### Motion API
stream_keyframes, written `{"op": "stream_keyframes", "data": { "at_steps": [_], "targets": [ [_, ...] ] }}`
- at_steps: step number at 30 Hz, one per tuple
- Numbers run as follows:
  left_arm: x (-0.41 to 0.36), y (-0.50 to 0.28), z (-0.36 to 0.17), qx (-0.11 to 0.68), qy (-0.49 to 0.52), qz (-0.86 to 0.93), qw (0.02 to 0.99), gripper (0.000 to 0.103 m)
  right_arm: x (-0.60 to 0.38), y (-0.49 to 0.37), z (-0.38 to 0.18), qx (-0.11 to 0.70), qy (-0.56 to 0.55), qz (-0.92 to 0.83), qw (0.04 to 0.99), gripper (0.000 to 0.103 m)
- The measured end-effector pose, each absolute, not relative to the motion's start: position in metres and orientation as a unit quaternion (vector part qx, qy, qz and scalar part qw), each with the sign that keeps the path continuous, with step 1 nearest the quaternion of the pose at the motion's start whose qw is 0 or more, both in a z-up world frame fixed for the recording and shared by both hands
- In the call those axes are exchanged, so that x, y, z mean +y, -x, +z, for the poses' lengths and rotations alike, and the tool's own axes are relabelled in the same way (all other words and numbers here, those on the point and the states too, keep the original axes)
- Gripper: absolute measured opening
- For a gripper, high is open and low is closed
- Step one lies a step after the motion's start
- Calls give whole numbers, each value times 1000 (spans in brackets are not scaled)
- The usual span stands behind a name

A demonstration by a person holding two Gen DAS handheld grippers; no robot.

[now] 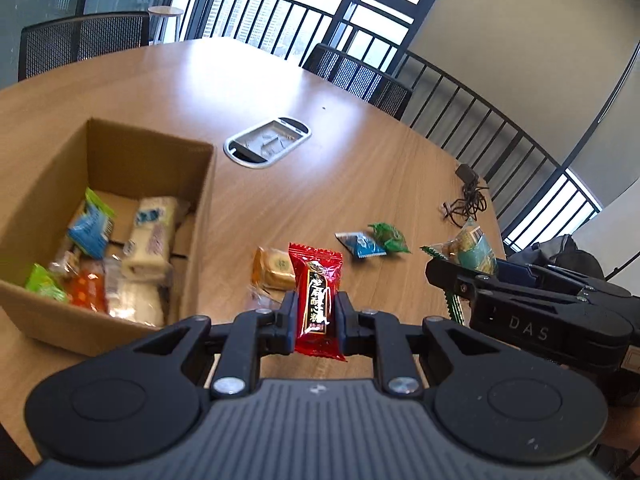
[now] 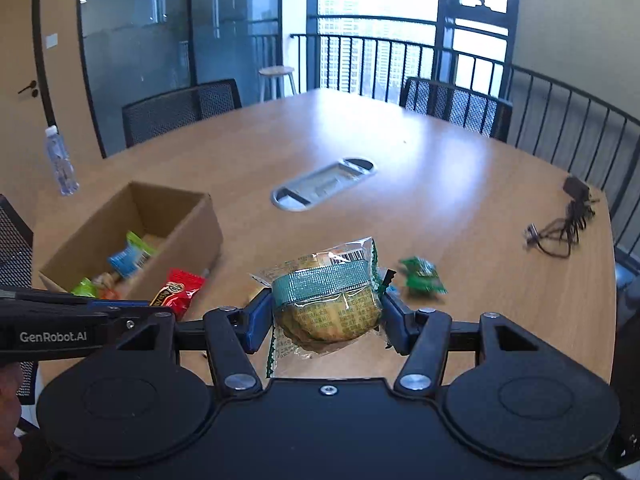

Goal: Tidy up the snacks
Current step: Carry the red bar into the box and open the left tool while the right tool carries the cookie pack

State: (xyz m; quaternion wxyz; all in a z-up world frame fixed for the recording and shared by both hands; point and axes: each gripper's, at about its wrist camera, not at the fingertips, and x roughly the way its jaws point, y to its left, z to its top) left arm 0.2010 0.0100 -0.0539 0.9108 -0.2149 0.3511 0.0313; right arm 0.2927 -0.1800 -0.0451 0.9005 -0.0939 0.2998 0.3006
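My left gripper is shut on a red candy packet, held upright above the wooden table. The same red candy packet shows at the left of the right wrist view. My right gripper is shut on a clear-wrapped round pastry with a teal band, lifted off the table; that pastry also appears at the right in the left wrist view. An open cardboard box with several snacks stands to the left. A yellow cake packet, a blue packet and a green packet lie on the table.
A silver cable hatch is set in the table's middle. A coiled black cable with adapter lies near the right edge. A water bottle stands past the box. Mesh chairs and a railing surround the table.
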Motion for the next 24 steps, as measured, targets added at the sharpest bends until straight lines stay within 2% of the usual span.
{"op": "stream_keyframes", "data": {
  "at_steps": [11,24],
  "targets": [
    [75,-171,-4,316,194,48,927,18,-138,-265,-4,254,105,331,903,56],
    [162,-167,13,301,193,88,930,18,-93,-260,10,249,88,362,894,56]
  ]
}}
